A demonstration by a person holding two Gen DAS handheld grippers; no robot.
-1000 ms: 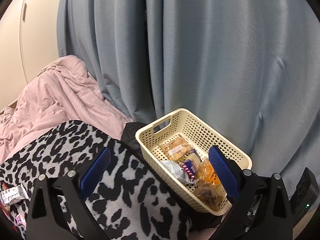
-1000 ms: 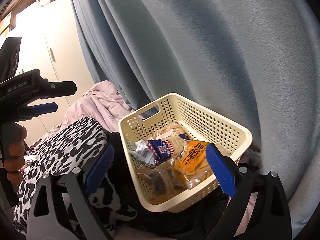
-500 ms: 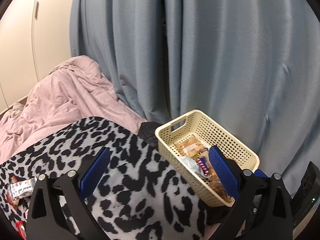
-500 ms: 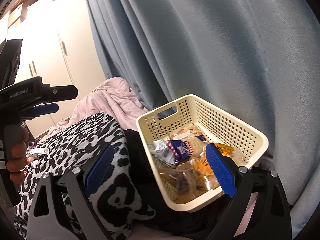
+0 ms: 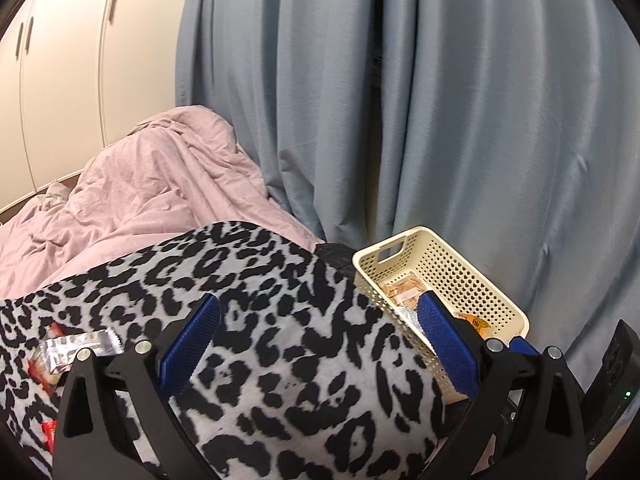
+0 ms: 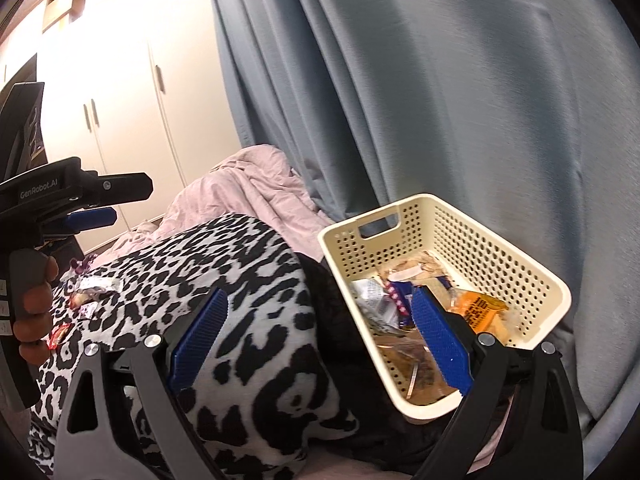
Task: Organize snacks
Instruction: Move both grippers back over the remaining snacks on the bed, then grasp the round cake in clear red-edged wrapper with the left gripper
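Sitting right of spread fingers (image 6: pixel 438 338), snack basket (image 6: pixel 556 286)

The right gripper's finger (image 6: pixel 438 344) hides part of the basket's (image 6: pixel 460 208) snacks. Wrappers (image 5: pixel 52 354) at the left edge are cut off, their labels too small to read.

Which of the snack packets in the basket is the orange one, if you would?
The orange packet with dark print, lying by the basket's right wall; its neighbours are silver, blue-and-red or clear.
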